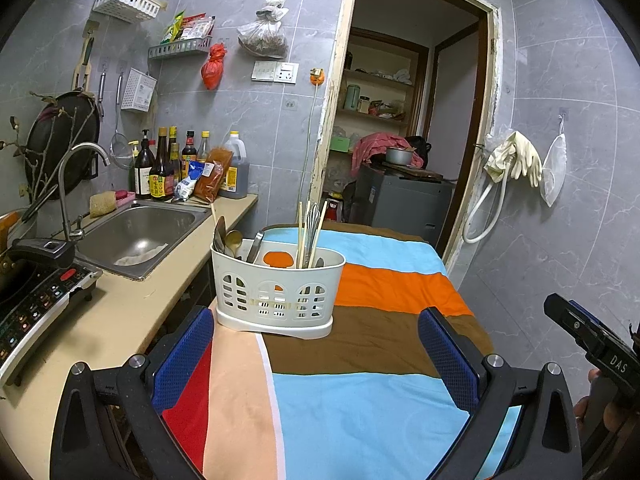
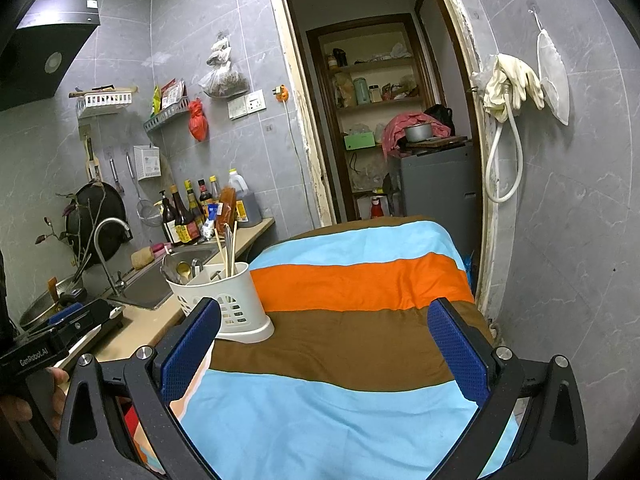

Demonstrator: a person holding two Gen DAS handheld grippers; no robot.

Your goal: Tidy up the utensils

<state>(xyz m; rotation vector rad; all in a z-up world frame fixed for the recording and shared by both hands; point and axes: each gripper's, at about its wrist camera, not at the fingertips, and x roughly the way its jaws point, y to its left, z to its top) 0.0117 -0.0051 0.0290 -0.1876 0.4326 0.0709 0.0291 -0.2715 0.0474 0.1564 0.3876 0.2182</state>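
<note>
On the striped cloth of the desk (image 1: 360, 392) stands the white utensil caddy (image 1: 276, 284), upright at the left edge, with chopsticks (image 1: 300, 236), spoons (image 1: 232, 240) and a whisk (image 1: 311, 232) inside. Left claw (image 1: 316, 352) released, holding nothing; right claw (image 2: 324, 344) spread wide, nothing gripped.

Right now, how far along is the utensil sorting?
Looks nearly done: chopsticks, spoons and other utensils stand in the white caddy. Nothing in hand: left gripper and right gripper are open, empty. No loose utensils show on the striped cloth.
</note>
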